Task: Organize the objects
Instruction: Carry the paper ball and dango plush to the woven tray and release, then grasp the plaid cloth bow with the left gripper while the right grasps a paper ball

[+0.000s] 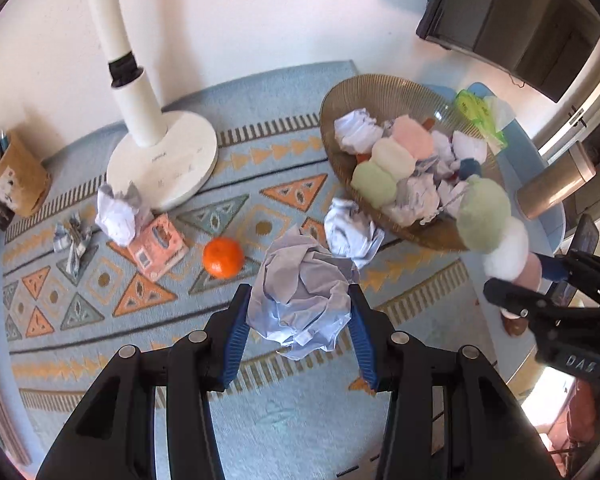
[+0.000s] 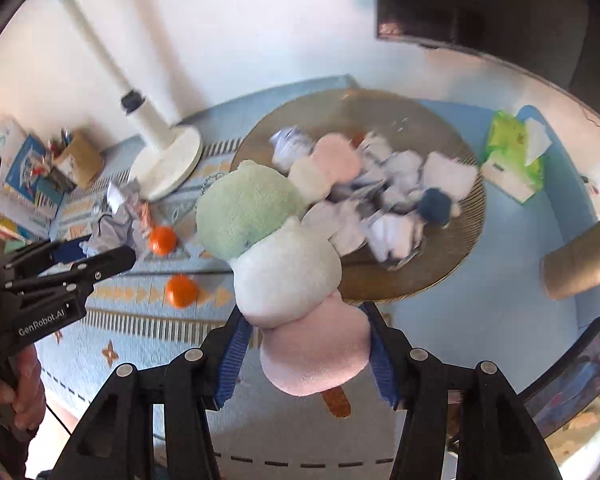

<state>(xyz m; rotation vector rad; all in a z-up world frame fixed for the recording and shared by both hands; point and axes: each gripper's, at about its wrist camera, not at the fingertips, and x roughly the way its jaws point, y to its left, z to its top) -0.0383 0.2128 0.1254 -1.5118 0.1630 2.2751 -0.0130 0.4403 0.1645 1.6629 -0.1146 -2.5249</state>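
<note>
Gripping a crumpled ball of pale paper, my left gripper has its blue pads pressed in on either side of the wad, the jaws only partly apart and the paper filling the gap between them, lifted clear of the rug. My right gripper is likewise closed on something soft: the pink bottom ball of a plush skewer toy, whose white and green balls stick up and away from the pads toward the basket, with an orange stick end poking out below. From the left camera I can see that same toy held out beside the basket's near rim. The woven basket sits on the floor and already holds a heap of crumpled paper balls along with another plush skewer of pink, cream and green balls. Still loose on the patterned blue rug are one paper ball touching the basket's near side, another paper ball against the white fan base, a small twisted scrap of paper, a pink carton and an orange. A brown pen holder stands at the left by the white wall, a green tissue pack lies beyond the basket, and a metal flask lies to the right of it. A hand shows at the left edge of the right camera, holding the other gripper's handle.
</note>
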